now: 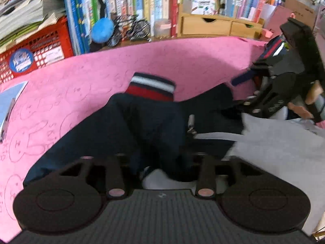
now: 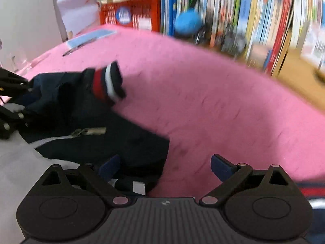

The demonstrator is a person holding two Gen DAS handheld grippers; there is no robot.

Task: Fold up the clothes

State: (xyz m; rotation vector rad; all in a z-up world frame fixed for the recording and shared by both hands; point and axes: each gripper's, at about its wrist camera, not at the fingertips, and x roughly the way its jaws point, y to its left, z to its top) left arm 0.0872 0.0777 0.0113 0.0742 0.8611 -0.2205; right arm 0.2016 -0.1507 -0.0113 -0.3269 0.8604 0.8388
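A navy jacket [image 1: 142, 126] lies crumpled on the pink mat [image 1: 81, 85]. Its red, white and navy striped cuff [image 1: 151, 87] points toward the books, and its grey lining [image 1: 274, 148] is turned out at the right. A metal zipper pull [image 1: 191, 123] lies on the fabric. My left gripper [image 1: 160, 162] is low over the jacket with its jaws apart; its dark fingertips are lost against the cloth. My right gripper [image 2: 165, 167] stands wide open, one blue pad [image 2: 110, 167] over the jacket [image 2: 91, 118] edge, the other above bare mat [image 2: 203, 101]. Nothing is gripped.
A row of books [image 1: 152, 4] lines the far edge, with a red crate [image 1: 34, 48], a blue ball [image 1: 102, 29], a model bicycle [image 1: 130, 29] and a wooden drawer box [image 1: 217, 25]. A blue notebook [image 1: 10, 103] lies at the mat's left. Bare pink mat spreads right of the jacket.
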